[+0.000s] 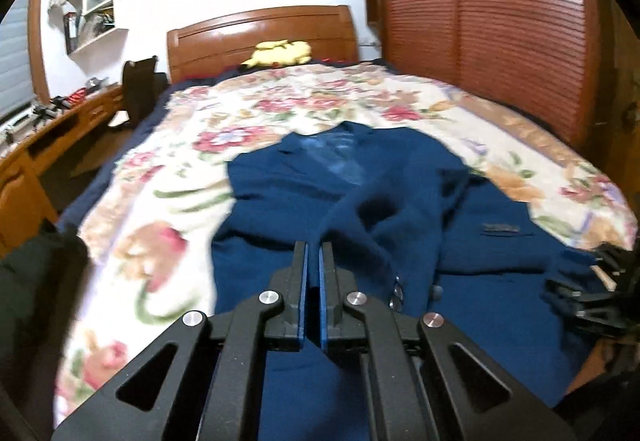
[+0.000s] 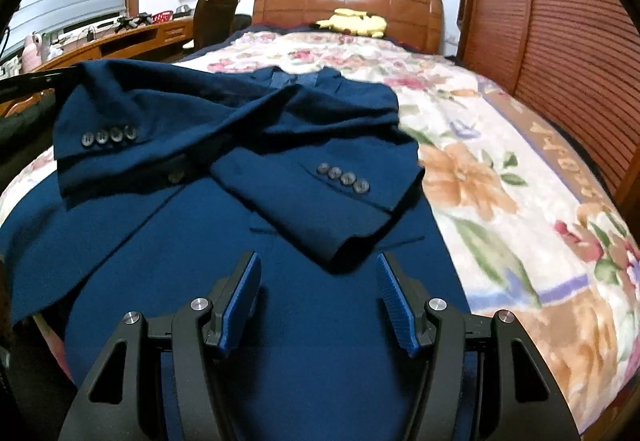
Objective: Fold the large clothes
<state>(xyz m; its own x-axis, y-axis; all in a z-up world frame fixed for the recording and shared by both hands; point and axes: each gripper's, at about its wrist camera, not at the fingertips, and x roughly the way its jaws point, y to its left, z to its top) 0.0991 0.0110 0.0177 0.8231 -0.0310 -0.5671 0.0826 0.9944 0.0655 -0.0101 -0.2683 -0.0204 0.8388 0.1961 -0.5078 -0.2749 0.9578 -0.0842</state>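
1. Left gripper (image 1: 313, 247) jaws nearly closed, pinching a fold of the jacket (image 1: 360, 201); right gripper (image 2: 318, 261) jaws spread, empty.
2. Navy woolly jacket lies on the floral bed (image 2: 500, 169), sleeves crossed, buttoned cuffs.
3. Jacket hem is cut off.

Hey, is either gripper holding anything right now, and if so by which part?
The left gripper is shut on the blue jacket's sleeve, near its cuff end. The right gripper is open and holds nothing.
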